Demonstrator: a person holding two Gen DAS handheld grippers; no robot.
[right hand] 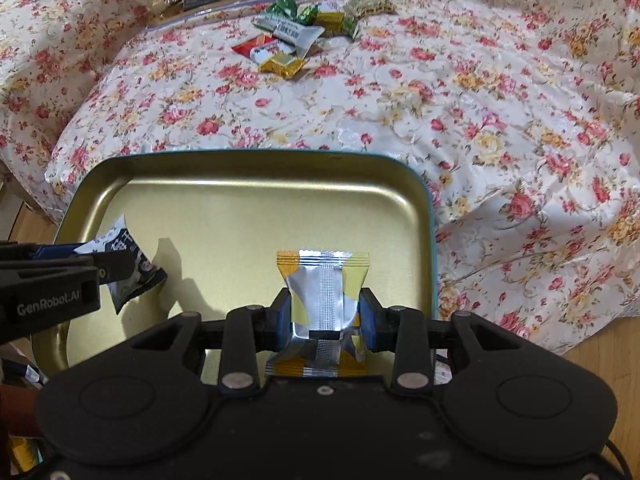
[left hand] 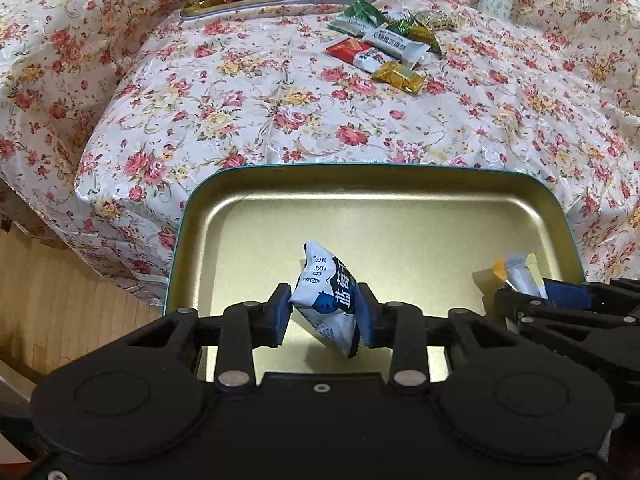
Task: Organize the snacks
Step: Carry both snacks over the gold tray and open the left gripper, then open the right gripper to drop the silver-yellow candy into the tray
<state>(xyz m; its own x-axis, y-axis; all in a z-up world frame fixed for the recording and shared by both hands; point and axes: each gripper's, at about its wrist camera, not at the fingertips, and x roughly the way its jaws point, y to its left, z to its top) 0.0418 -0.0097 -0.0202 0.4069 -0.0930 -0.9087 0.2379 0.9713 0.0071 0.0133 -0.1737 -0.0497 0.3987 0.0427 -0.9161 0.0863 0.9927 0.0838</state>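
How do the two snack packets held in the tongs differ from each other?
The left tongs hold a blue and white packet, tilted. The right tongs hold a yellow and silver packet, upright, its back seam showing. Both are clamped above the gold tray.

Floral bed (left hand: 280,112): tin (left hand: 360,174), snacks (left hand: 384,52).

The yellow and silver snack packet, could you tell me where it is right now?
The yellow and silver snack packet is clamped in the right gripper, over the gold tin tray.
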